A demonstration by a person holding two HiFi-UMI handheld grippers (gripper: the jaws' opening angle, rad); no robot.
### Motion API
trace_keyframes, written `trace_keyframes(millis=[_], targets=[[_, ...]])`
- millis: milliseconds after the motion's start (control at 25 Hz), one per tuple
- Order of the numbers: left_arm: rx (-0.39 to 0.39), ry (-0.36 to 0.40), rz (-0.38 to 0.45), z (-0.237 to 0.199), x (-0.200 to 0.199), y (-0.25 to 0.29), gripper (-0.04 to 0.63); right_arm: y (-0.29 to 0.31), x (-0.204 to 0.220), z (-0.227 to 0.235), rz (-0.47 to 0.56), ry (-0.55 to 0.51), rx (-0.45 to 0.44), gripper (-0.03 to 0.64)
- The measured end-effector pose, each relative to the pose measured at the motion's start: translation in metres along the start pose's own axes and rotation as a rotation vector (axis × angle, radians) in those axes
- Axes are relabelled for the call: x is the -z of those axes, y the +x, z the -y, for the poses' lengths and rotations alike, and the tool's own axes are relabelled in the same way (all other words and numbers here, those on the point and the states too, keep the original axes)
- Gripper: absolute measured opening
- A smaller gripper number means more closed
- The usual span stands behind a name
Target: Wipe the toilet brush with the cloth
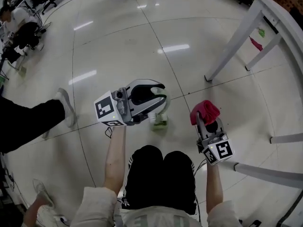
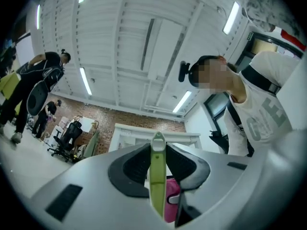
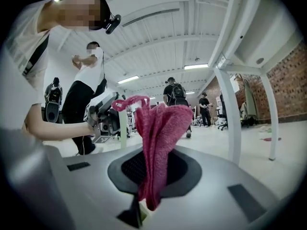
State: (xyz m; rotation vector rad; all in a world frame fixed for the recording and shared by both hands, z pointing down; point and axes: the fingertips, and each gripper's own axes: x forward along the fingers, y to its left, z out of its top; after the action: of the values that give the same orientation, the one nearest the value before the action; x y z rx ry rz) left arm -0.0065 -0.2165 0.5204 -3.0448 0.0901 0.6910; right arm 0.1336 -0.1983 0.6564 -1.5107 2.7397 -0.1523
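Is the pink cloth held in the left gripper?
No, the pink cloth is pinched between the jaws of the right gripper; the left gripper holds a green brush handle.

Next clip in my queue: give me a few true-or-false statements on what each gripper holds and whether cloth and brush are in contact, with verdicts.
1. The right gripper is shut on the pink cloth. True.
2. The left gripper is empty. False: its jaws grip the green handle of the toilet brush.
3. The cloth is pressed against the toilet brush. False: in the head view, bare floor shows between the two, so they are apart.
4. A white table leg stands on the floor beyond the right gripper. True.
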Motion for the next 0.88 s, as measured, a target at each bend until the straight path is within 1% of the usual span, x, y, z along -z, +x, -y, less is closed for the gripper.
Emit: trace_keyframes(millis=[120, 240, 400, 520, 640, 720, 880], targets=[[0.013, -0.026, -0.028, 0.000, 0.027, -0.001, 0.107, -0.005, 0.016, 0.007, -0.007, 0.004, 0.012, 0.031], [0.028, -0.045, -0.053, -0.002, 0.050, -0.005, 0.107, -0.006, 0.026, 0.008, -0.007, 0.016, 0.000, 0.031], [0.026, -0.048, -0.092, -0.011, 0.075, -0.012, 0.107, -0.010, 0.042, 0.010, -0.015, 0.028, 0.000, 0.031], [0.014, -0.081, -0.102, -0.015, 0.094, -0.018, 0.107, -0.016, 0.055, 0.018, -0.033, 0.033, 0.022, 0.031], [0.020, -0.102, -0.134, -0.014, 0.108, -0.019, 0.107, -0.016, 0.061, 0.019, -0.031, 0.070, 0.032, 0.031], [0.018, -0.108, -0.136, -0.015, 0.112, -0.019, 0.107, -0.017, 0.068, 0.022, -0.045, 0.068, 0.038, 0.031], [-0.003, -0.107, -0.153, -0.013, 0.122, -0.029, 0.107, -0.013, 0.077, 0.014, -0.052, 0.075, 0.024, 0.031]])
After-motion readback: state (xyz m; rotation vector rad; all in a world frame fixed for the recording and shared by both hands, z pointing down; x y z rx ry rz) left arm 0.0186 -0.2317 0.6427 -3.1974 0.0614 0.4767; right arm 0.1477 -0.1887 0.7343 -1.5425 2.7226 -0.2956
